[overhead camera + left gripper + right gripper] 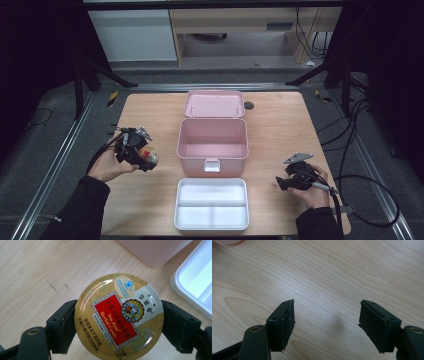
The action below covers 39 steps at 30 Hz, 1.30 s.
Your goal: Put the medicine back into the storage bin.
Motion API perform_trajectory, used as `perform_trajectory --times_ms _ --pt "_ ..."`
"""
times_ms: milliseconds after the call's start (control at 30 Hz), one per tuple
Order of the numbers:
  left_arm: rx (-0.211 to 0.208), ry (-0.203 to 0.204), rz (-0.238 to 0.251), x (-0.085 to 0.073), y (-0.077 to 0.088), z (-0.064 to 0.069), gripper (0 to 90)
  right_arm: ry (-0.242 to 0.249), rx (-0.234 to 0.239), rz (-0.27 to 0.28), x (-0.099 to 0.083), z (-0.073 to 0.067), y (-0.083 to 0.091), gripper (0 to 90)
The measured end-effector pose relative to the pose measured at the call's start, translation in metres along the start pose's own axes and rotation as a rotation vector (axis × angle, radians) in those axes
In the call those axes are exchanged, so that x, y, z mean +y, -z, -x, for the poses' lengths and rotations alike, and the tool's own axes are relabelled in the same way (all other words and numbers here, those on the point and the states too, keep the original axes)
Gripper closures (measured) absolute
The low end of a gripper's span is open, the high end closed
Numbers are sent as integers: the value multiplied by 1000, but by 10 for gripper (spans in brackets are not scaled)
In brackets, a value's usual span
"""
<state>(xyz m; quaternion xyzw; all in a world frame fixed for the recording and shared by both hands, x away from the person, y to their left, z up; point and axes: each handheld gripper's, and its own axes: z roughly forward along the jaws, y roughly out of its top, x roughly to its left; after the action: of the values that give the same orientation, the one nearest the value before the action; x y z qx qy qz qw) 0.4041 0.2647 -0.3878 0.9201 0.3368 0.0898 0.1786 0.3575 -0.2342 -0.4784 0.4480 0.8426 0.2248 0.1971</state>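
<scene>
A round gold candy tin (119, 317) with a red label sits between the two black jaws of my left gripper (118, 325), which is shut on its sides and holds it above the wooden table. From the high view, that left gripper (148, 159) with the tin (149, 156) is left of the open pink box (212, 140). My right gripper (281, 183) rests low over the table to the right of the white tray (211, 203). Its jaws (327, 325) stand wide apart with bare wood between them.
The pink box's lid (214, 103) lies flat behind it. The white tray, with three compartments, sits at the table's front edge. A corner of the tray (195, 280) and the box wall (155, 250) appear beyond the tin. Black cables (360, 190) trail off the table's right side.
</scene>
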Motion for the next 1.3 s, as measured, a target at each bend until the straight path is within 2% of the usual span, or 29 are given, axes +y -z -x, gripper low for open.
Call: perform_trajectory --times_ms 133,433,600,867,1167,1300 --pt "-1 -26 24 13 10 2 200 -14 -6 6 0 2 1 278" --pt "9 -47 51 37 24 3 200 -23 -3 11 0 2 0 269" --pt "-1 -56 87 51 35 3 200 -22 -6 12 -1 2 -1 269" --pt "-7 -80 107 72 38 7 200 -21 -4 11 -1 2 -2 269" --pt "-15 -127 110 105 37 16 201 -24 -4 17 -1 3 -1 268" --pt "-32 -146 133 124 33 23 200 -26 -3 10 -1 4 -2 266"
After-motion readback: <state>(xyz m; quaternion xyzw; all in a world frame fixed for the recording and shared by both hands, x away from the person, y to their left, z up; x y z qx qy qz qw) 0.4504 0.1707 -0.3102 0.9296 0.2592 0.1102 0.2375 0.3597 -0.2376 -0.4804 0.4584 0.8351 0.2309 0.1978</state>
